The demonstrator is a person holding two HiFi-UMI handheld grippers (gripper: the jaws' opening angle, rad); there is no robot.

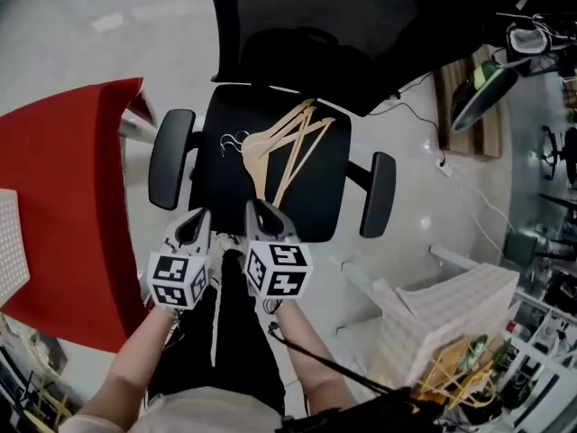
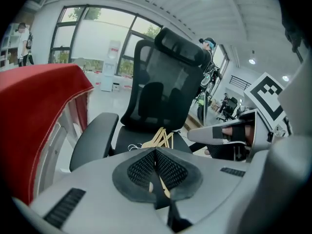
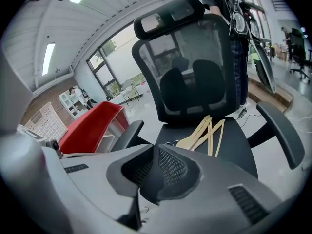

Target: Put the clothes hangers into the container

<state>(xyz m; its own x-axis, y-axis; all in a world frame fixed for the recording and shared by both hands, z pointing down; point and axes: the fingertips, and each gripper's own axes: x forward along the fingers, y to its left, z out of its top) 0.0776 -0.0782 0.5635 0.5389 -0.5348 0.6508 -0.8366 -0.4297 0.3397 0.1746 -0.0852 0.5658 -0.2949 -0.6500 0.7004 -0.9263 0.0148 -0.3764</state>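
On the chair seat (image 1: 323, 197), hangers (image 1: 260, 149) lie ahead of both closed, empty jaws.

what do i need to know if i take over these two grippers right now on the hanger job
Left gripper: shut, empty. Right gripper: shut, empty. Both are just in front of the office chair seat, pointing at it.
Wooden clothes hangers: a pile on the seat, untouched.
White lattice basket: on the floor at the person's right, likely the container.
Done: no hanger gripped yet.
Left: open the jaws, lift each hanger, carry it to the basket.
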